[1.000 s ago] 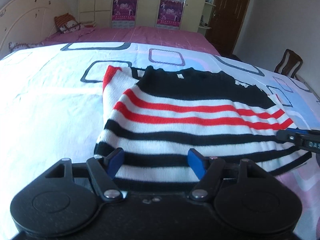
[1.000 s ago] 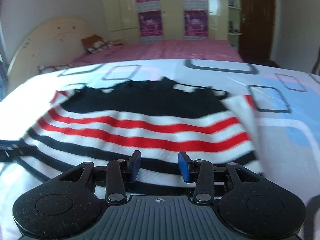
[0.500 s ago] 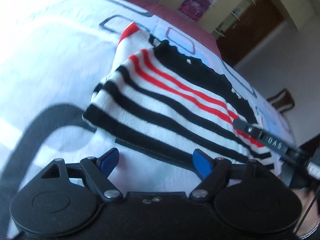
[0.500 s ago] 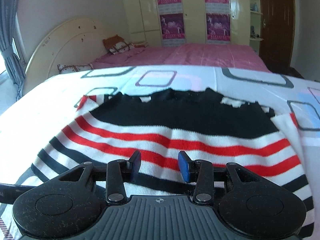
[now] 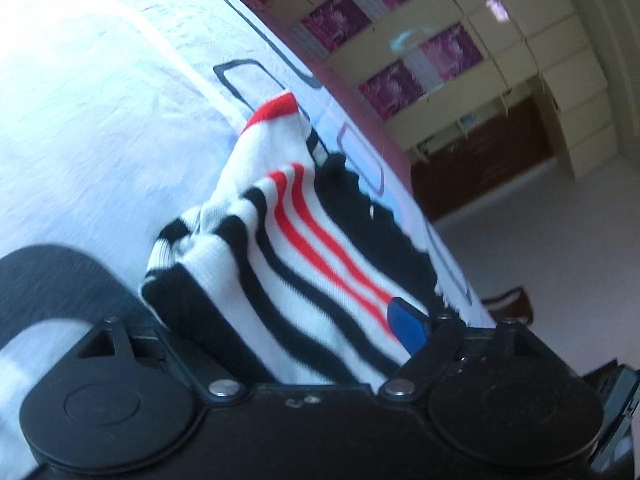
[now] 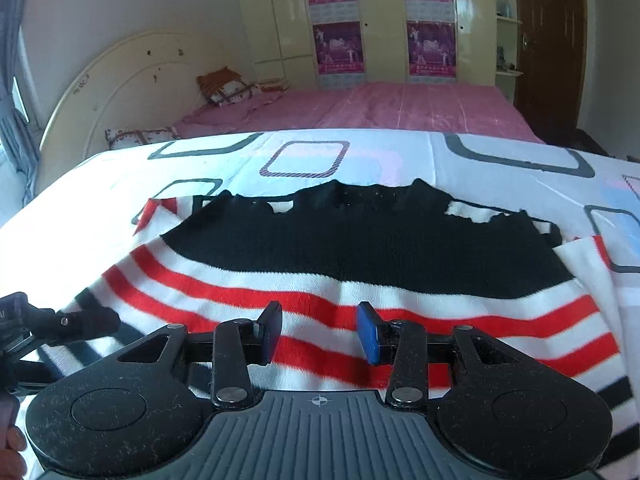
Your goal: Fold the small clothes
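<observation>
The striped sweater [image 6: 360, 272] lies on the patterned bedspread [image 6: 500, 156], near its front edge, with the black band along the far side toward the pink bed and the red and black stripes running left to right, so its long axis runs across the bedspread, side to side. In the left wrist view the left gripper [image 5: 304, 344] has knit bunched up between its fingers, with the sweater's left end lifted off the bedspread [image 5: 100, 100] into a loose fold; only the right blue pad [image 5: 406, 326] shows, the other being buried under cloth, so I cannot tell whether the fingers are clamped on the fabric or merely pushed under it. The right gripper [image 6: 318, 332] hovers over the red stripes with its fingers spread apart and nothing between them. The main risk, as I judge it, is that the left end gets pulled across while the right side is not held, dragging the whole sweater sideways and leaving the fold crooked. The bunched knit could also slide out of the left fingers, or catch a sleeve layer underneath and make a lumpy fold.
</observation>
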Tool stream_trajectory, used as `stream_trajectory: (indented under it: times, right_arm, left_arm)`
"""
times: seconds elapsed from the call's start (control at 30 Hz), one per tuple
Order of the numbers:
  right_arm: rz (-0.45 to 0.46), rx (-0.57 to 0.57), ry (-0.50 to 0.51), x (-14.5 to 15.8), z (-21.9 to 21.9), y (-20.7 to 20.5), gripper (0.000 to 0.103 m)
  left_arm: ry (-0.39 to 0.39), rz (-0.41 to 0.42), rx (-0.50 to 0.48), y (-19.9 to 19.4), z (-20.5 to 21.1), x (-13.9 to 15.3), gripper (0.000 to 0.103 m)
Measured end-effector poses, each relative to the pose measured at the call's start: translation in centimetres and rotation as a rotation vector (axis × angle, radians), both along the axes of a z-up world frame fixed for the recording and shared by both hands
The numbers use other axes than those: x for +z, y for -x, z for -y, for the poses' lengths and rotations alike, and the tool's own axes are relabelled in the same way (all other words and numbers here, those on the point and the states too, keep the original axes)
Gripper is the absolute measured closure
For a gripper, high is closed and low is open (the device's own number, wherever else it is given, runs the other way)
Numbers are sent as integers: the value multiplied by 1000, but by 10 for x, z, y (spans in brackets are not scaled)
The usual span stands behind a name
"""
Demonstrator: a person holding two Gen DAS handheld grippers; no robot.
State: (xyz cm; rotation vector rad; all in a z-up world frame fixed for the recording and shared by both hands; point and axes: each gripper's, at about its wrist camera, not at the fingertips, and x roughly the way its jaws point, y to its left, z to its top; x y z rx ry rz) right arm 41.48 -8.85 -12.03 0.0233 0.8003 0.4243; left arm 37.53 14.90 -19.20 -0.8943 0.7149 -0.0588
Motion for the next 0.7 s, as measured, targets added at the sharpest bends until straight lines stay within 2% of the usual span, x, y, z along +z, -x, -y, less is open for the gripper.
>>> stream_trajectory:
  times: [0.07, 0.1, 0.13, 0.17, 0.23, 0.33, 0.4, 0.57, 0.7]
  right_arm:
    - [-30, 22, 56, -16, -9, -2, 62]
    - [4, 29, 77, -20, -11, 1, 62]
    - [9, 29, 86, -21, -12, 2, 62]
    - [5, 27, 93, -20, -13, 1, 62]
    - [1, 23, 103, -17, -14, 1, 62]
    - [44, 11, 111, -26, -15, 9, 62]
    - [64, 13, 144, -27, -21, 11, 62]
    - [49, 21, 135, -25, -19, 8, 62]
    - [47, 36, 113, -25, -14, 7, 60]
  left_arm:
    - [18, 18, 17, -3, -2, -2, 24]
    - [21, 23, 25, -5, -2, -4, 30]
    - [22, 24, 34, -6, -3, -5, 40]
    - [28, 24, 45, -6, -5, -8, 45]
    - [45, 21, 74, -6, -9, -13, 63]
    - [53, 30, 90, -5, -12, -18, 72]
    - [53, 33, 94, -2, -13, -19, 75]
    - [51, 33, 111, 1, -10, -16, 77]
    - [13, 23, 121, 3, -4, -11, 79]
